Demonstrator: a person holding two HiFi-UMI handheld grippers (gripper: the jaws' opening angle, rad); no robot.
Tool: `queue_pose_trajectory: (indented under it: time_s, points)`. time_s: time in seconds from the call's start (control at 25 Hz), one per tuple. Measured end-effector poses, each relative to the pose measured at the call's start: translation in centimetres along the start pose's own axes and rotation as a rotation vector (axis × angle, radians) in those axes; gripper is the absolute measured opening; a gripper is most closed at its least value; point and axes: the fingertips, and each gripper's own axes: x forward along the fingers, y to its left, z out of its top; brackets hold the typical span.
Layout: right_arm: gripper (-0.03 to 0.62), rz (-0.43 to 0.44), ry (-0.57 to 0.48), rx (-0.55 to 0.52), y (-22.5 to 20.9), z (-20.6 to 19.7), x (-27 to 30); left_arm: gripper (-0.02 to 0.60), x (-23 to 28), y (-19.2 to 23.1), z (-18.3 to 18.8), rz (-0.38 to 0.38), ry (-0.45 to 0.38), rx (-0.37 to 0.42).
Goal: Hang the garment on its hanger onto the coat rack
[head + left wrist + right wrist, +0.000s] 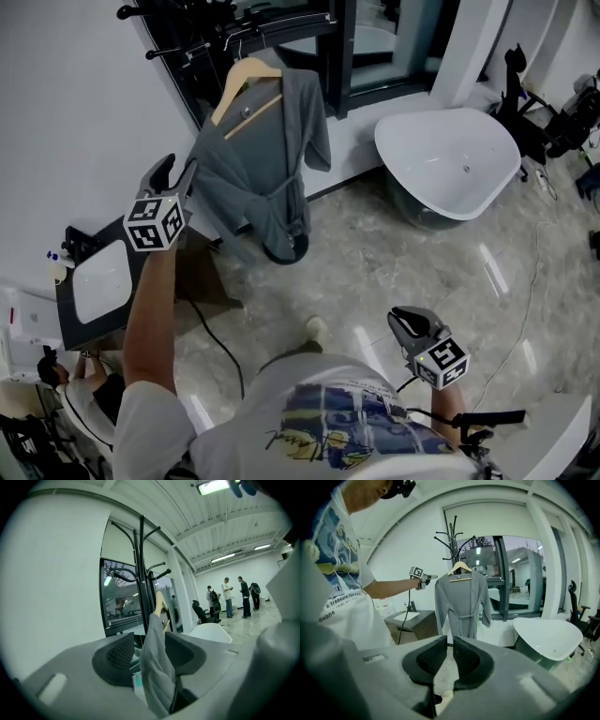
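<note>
A grey robe (pixel 267 169) hangs on a wooden hanger (pixel 246 80), whose hook is up among the arms of the black coat rack (pixel 187 28). My left gripper (pixel 169 173) reaches to the robe's left shoulder edge. In the left gripper view its jaws stand open around a fold of the robe (pixel 157 667); the left pad is clear of the cloth, and the hanger (pixel 161 606) and rack (pixel 140 564) rise behind. My right gripper (pixel 403 323) is held low and far back, shut and empty, and faces the robe (pixel 461 602) from a distance.
A white bathtub (pixel 450 159) stands to the right of the rack. A dark vanity with a white sink (pixel 98 281) is at the left, with a cable trailing over the marble floor. A dark-framed window (pixel 347 56) is behind. Several people (pixel 229 597) stand far off.
</note>
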Motion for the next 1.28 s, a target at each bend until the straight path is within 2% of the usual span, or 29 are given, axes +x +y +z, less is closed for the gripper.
queue_pose_trajectory:
  time_s: [0.12,0.28,0.36,0.52,0.76,1.0,1.12,1.28]
  points:
    - [0.035,0.005,0.004,-0.021,1.0,-0.7,-1.3,0.142,-4.1,-2.4,-0.3,-0.006,-0.020,0.003]
    - [0.025,0.026,-0.006,-0.045,2.6,-1.5,-2.8,0.032,-8.5,-7.7,-2.4,-0.083,0.025,-0.005]
    - [0.015,0.041,-0.017,-0.049,3.5,-1.9,-3.5,0.003,-10.6,-10.5,-3.3,-0.120,0.038,-0.035]
    - [0.003,0.062,-0.024,-0.059,5.3,-2.9,-5.0,0.002,-14.9,-16.7,-4.8,-0.209,0.054,-0.101]
    - [0.002,0.097,-0.012,-0.104,8.8,-4.8,-7.9,0.002,-22.4,-27.9,-7.2,-0.416,0.107,-0.143]
    - [0.002,0.097,-0.026,-0.144,11.4,-5.6,-11.0,0.002,-29.0,-37.6,-9.6,-0.605,0.169,-0.096]
    - [0.002,0.096,-0.041,-0.155,12.2,-5.8,-11.9,0.002,-31.4,-40.9,-9.7,-0.676,0.176,-0.082]
    - [0.002,0.098,-0.067,-0.162,13.3,-5.5,-12.8,0.002,-33.8,-44.5,-9.1,-0.744,0.164,-0.103]
